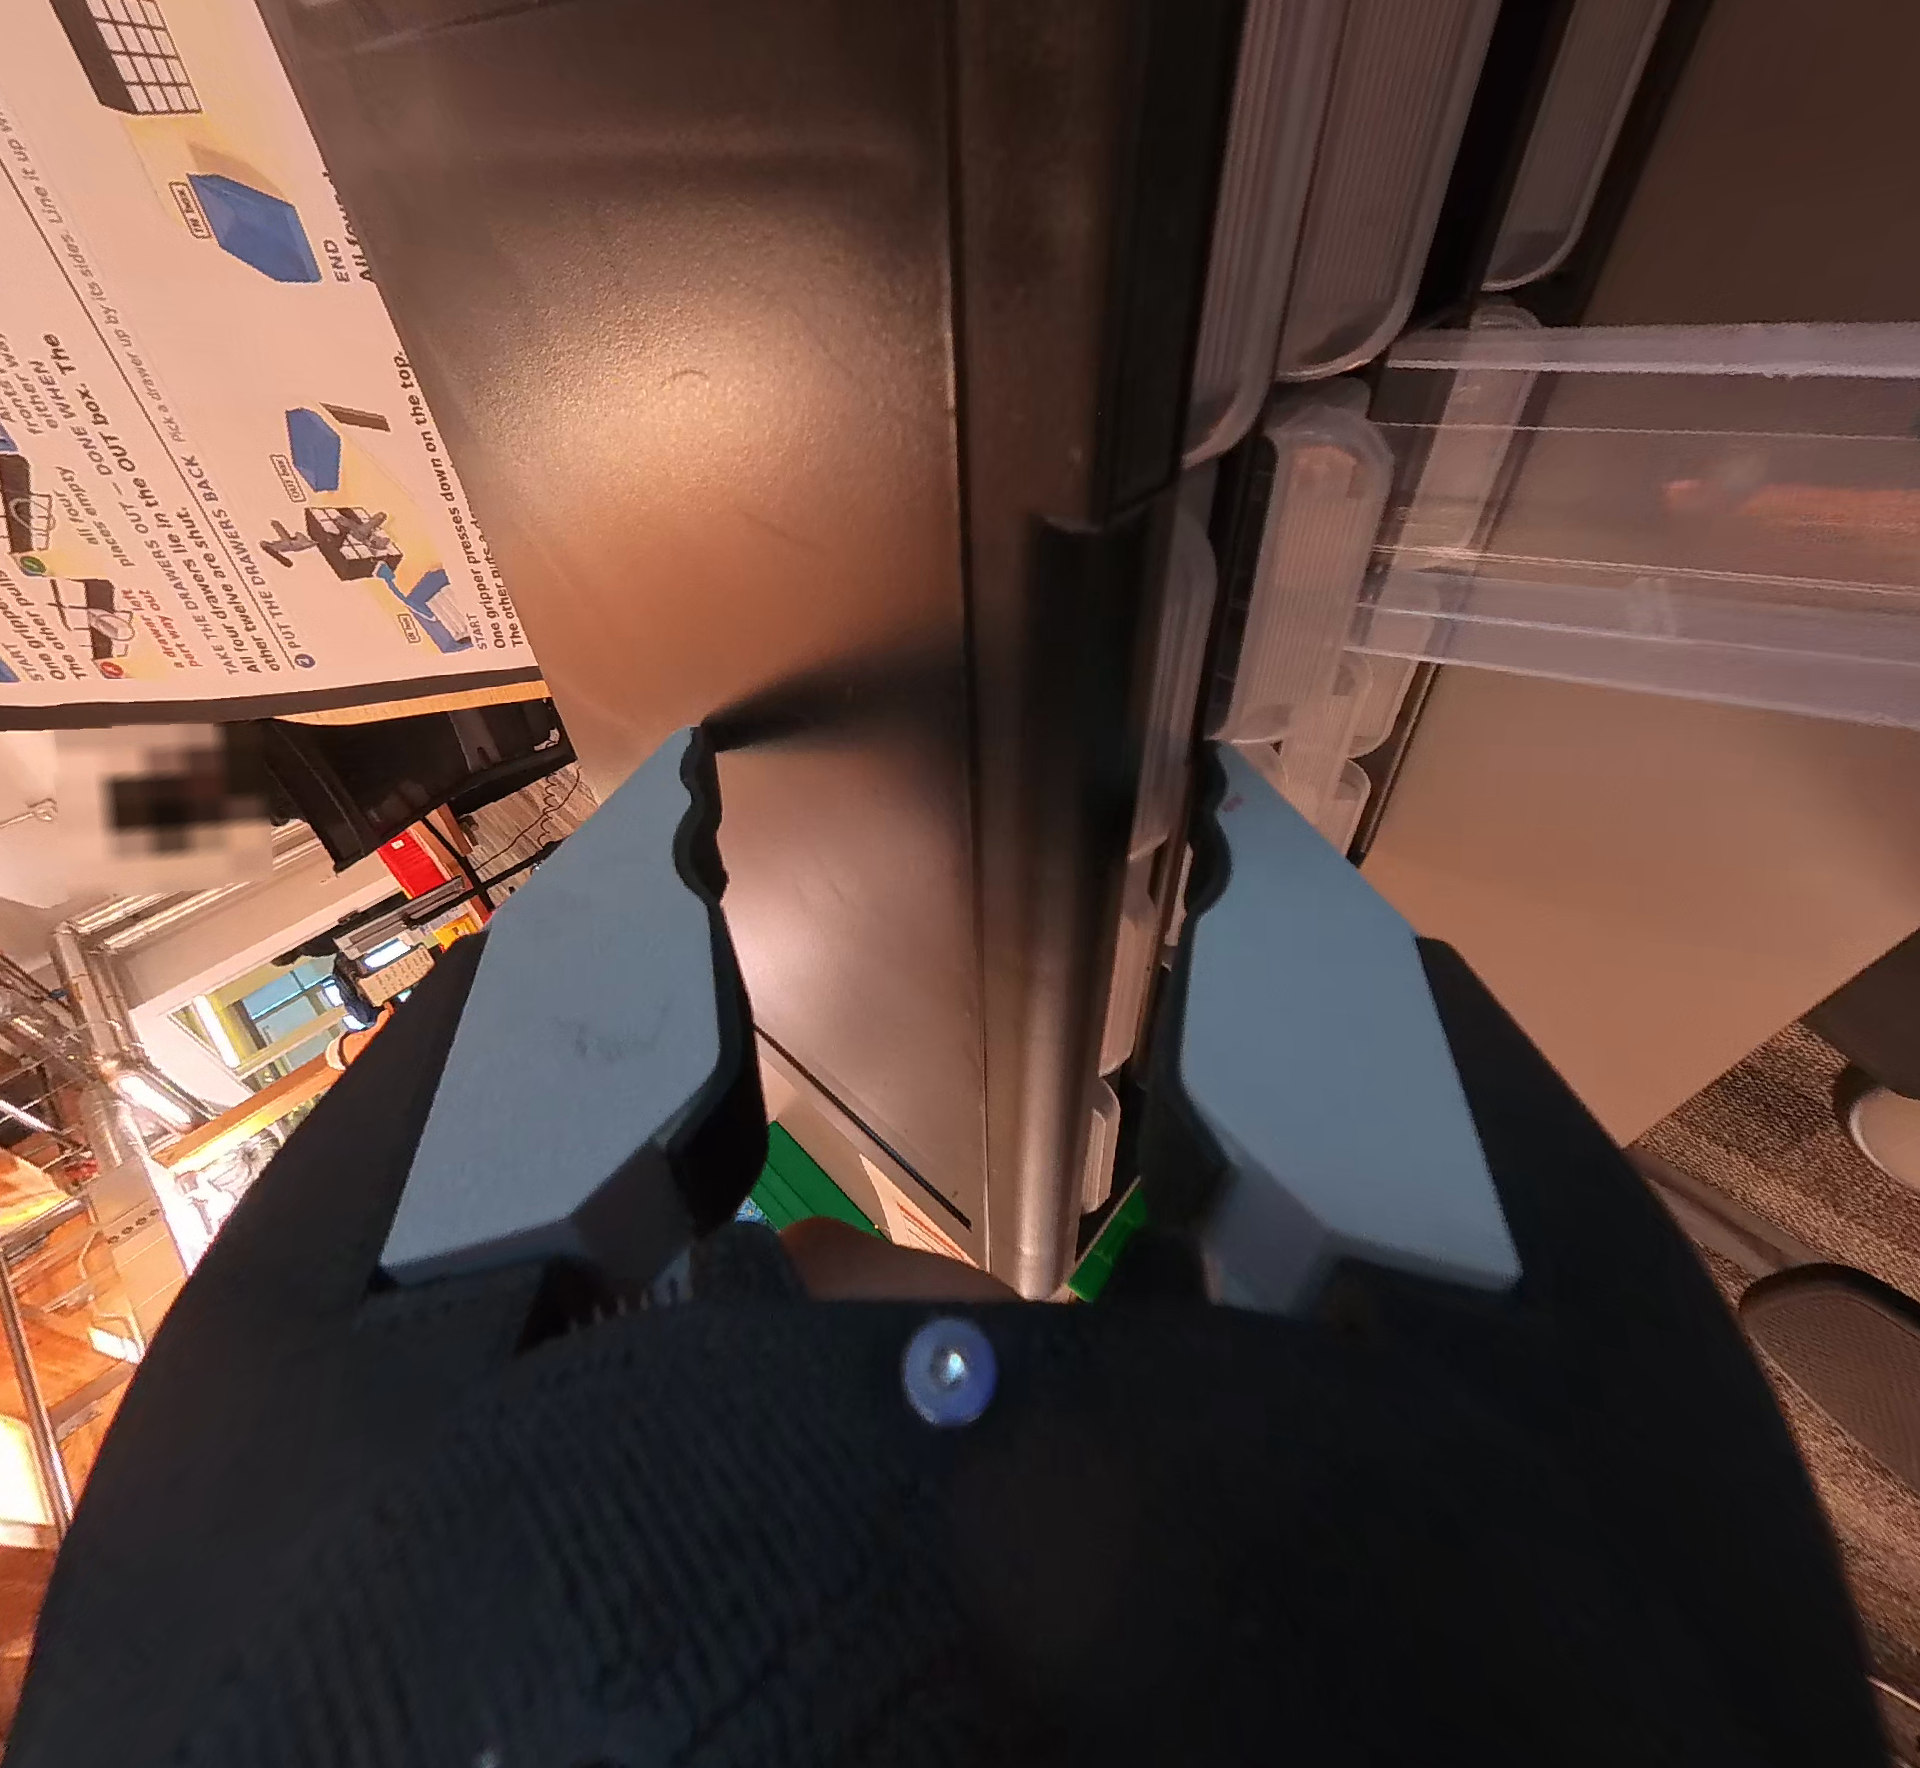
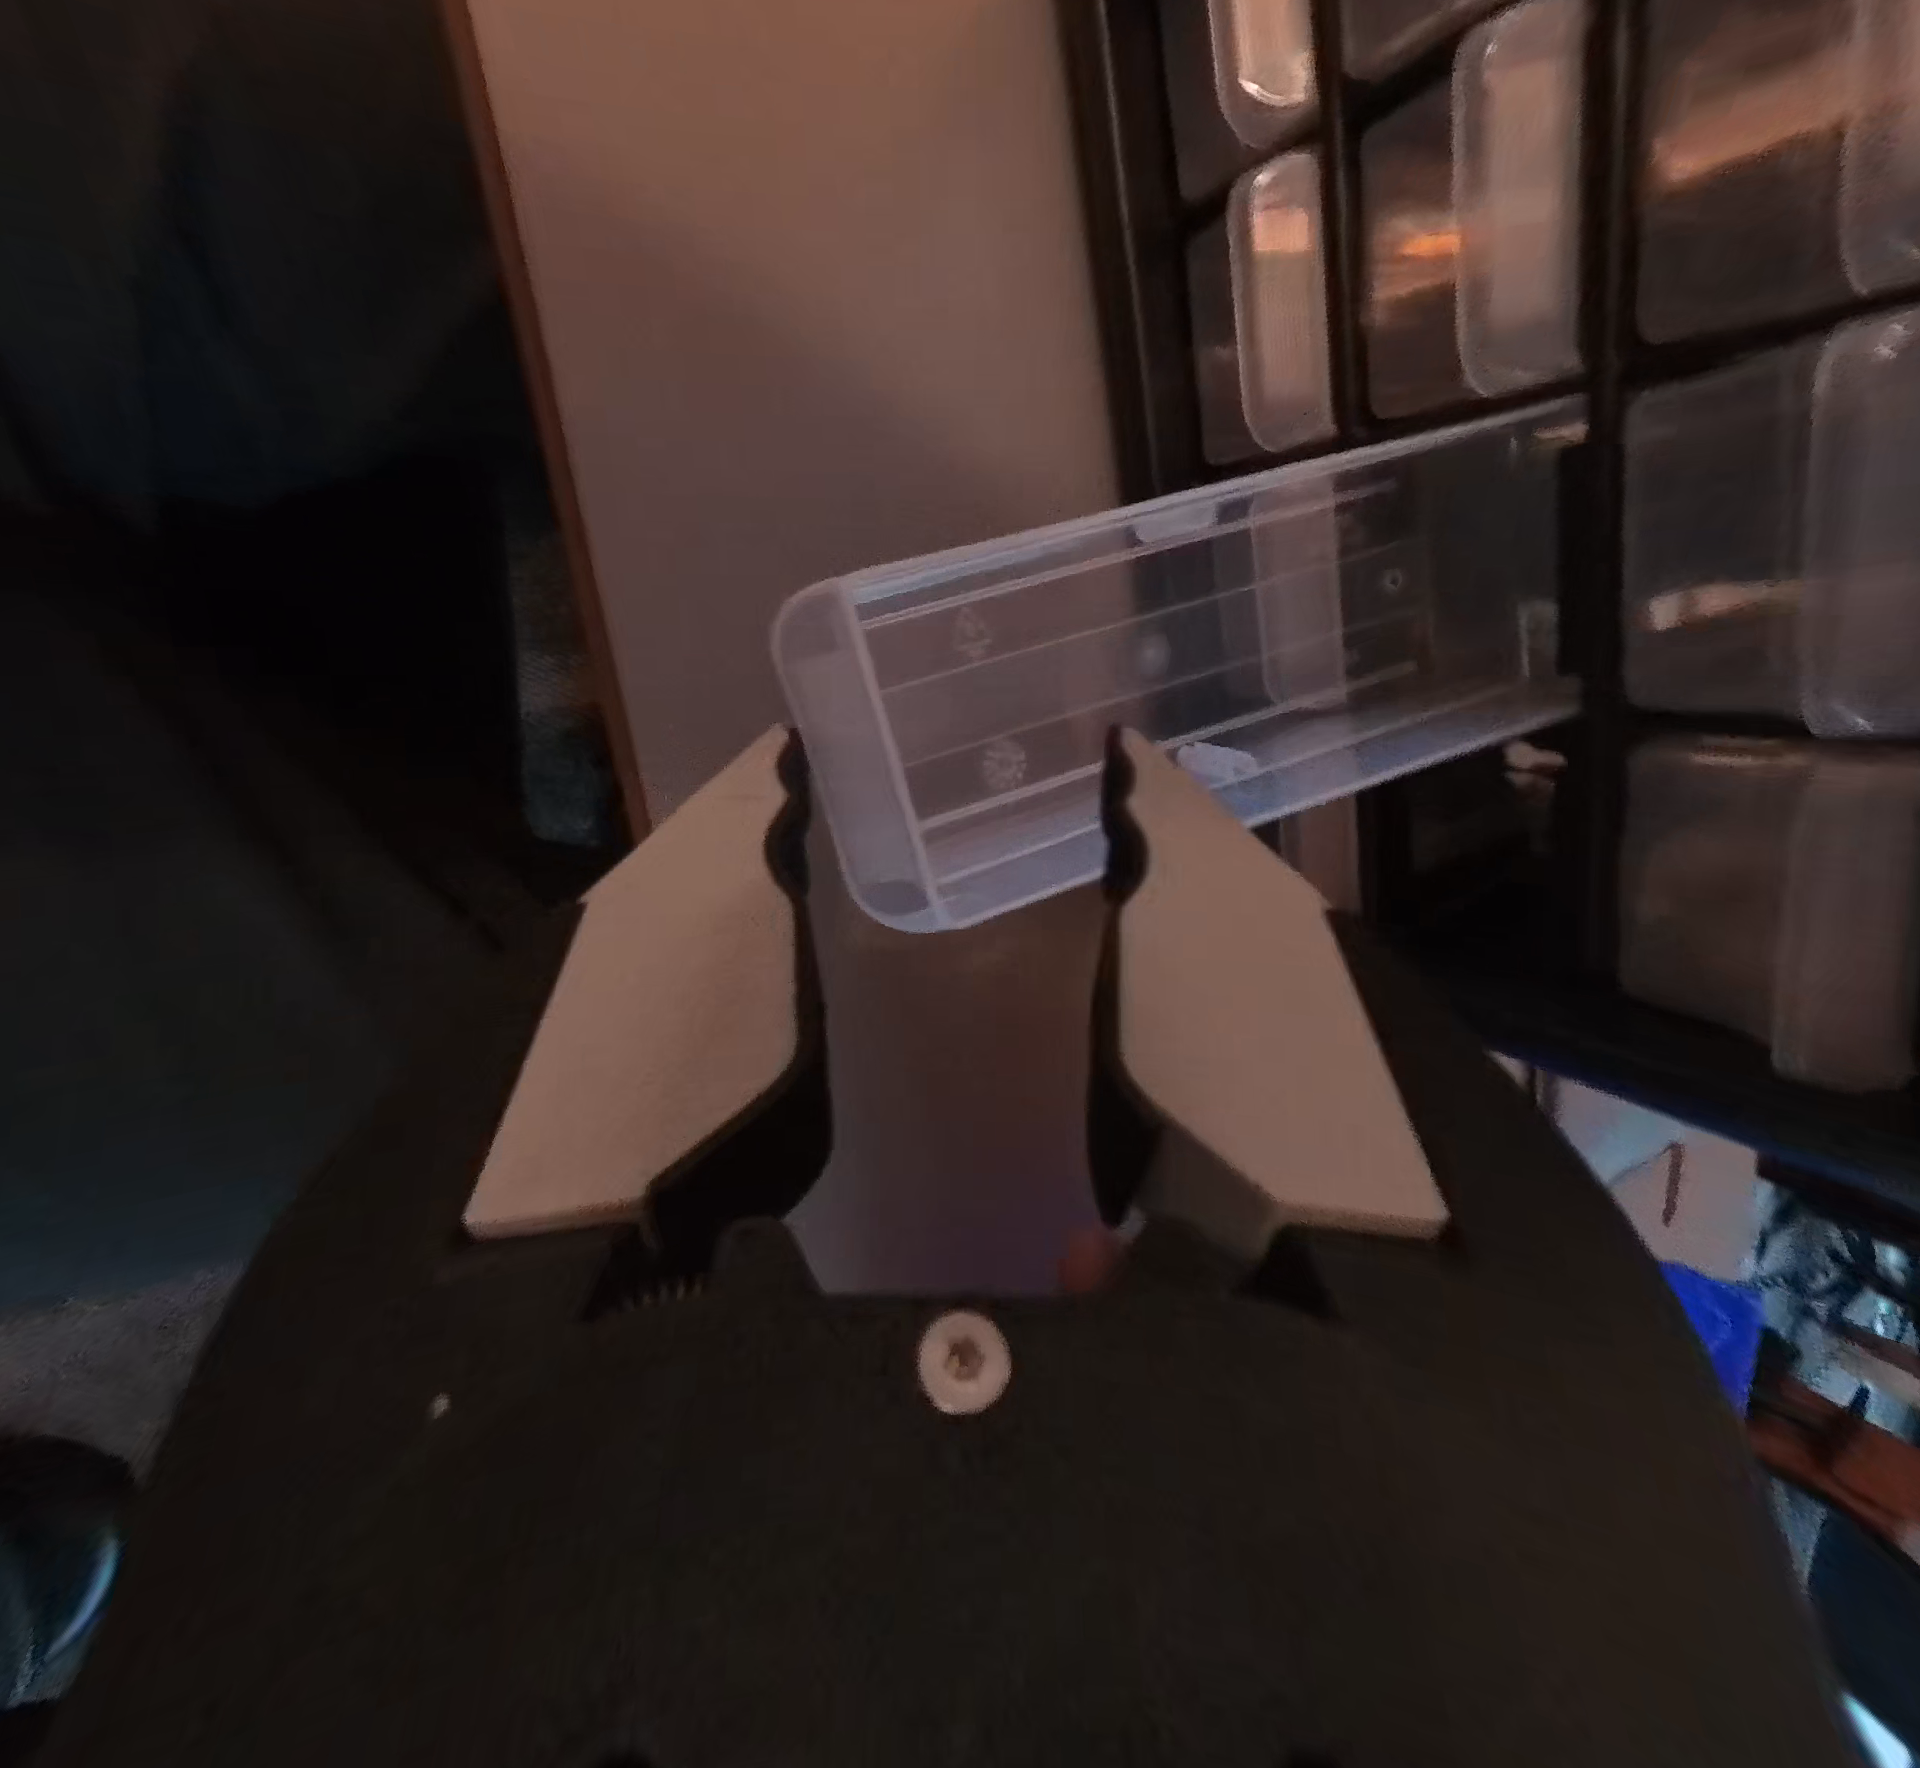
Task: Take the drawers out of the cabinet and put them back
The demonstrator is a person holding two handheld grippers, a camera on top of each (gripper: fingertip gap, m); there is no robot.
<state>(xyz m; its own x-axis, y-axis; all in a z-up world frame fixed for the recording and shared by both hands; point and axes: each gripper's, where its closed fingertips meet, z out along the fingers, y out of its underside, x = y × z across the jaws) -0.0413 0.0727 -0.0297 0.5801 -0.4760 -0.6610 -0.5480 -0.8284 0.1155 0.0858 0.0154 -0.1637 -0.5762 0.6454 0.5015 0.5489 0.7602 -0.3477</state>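
The black cabinet [image 1: 675, 316] fills the left wrist view from above. My left gripper [image 1: 956, 747] is open, its blue-grey fingers astride the cabinet's top front edge. Closed clear drawers [image 1: 1340, 108] line the front, and one clear drawer [image 1: 1662, 523] sticks far out to the right. In the right wrist view that drawer [image 2: 1195, 658] is pulled most of the way out of the cabinet [image 2: 1605, 368], with only its back end in the slot. My right gripper [image 2: 951, 747] is open, and the drawer's front end lies between its tan fingertips. The left fingertip [image 2: 774, 783] is against the drawer's front face.
A printed instruction sheet [image 1: 156, 316] lies behind the cabinet. Other closed drawers [image 2: 1517, 191] surround the open slot. A pale panel [image 2: 810, 264] and a dark shape [image 2: 208, 264] stand to the left. Carpet [image 1: 1766, 1147] is below, with clutter [image 2: 1704, 1323] under the cabinet.
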